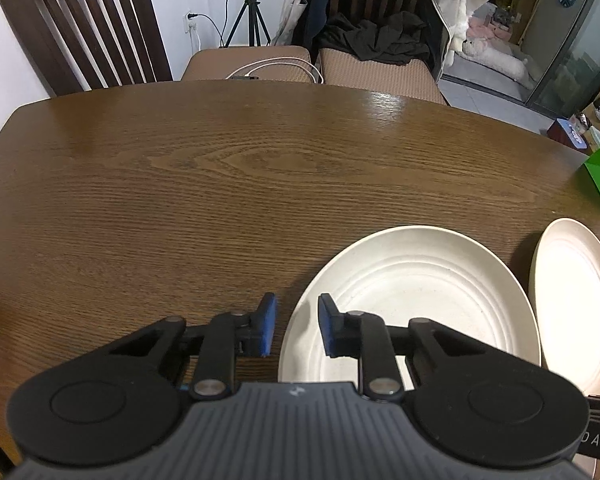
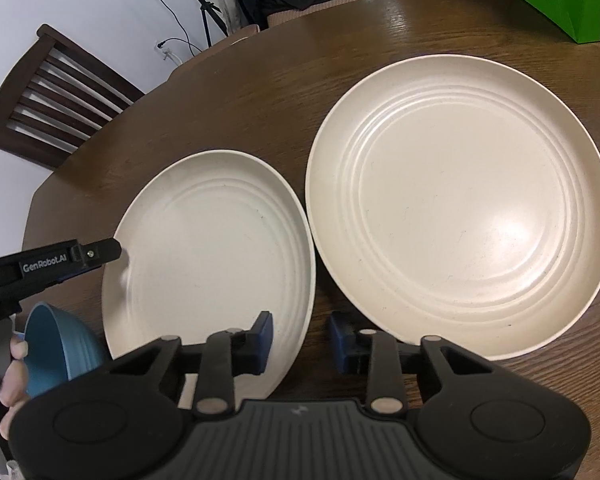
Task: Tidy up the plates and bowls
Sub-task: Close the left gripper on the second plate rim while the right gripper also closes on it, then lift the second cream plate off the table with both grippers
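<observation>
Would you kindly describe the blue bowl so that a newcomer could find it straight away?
Start at the brown wooden table, where two cream plates lie side by side. Go to the smaller plate, the left one in the right wrist view. The blue bowl sits at its near-left edge, the only coloured, deep dish.

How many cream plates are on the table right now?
2: the smaller plate lies left, under the left gripper; the larger plate lies right of it. Others could sit outside both views.
</observation>
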The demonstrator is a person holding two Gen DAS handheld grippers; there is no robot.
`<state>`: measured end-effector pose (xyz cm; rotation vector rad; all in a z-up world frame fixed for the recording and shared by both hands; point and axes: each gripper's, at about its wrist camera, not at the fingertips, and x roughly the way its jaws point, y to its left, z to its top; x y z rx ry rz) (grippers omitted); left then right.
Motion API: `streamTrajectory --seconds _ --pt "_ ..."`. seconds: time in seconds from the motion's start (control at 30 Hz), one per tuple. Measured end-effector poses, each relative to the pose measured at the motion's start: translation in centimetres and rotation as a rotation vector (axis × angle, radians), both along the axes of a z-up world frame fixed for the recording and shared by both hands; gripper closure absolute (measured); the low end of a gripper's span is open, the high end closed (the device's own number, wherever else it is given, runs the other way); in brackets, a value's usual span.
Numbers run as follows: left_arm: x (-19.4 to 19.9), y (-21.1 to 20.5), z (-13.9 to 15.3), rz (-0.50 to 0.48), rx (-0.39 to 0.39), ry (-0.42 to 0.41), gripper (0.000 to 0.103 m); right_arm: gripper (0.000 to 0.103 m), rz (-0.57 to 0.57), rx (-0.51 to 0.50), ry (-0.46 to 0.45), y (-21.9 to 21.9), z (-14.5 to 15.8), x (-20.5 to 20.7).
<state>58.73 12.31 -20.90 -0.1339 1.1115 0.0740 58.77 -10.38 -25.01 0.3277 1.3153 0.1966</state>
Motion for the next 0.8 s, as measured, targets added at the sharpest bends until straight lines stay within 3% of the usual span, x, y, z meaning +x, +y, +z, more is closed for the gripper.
streamTrajectory --seconds 0.47,0.8 --pt "0.03 0.12 -0.55 0.001 -0.010 0.008 0.091 0.093 -0.009 -0.010 -0.006 0.56 -0.59 0.27" --pt "-0.17 -0.55 -0.54 0.004 0.020 0.003 0.094 0.093 -0.004 -0.023 -0.023 0.89 -0.77 0.16"
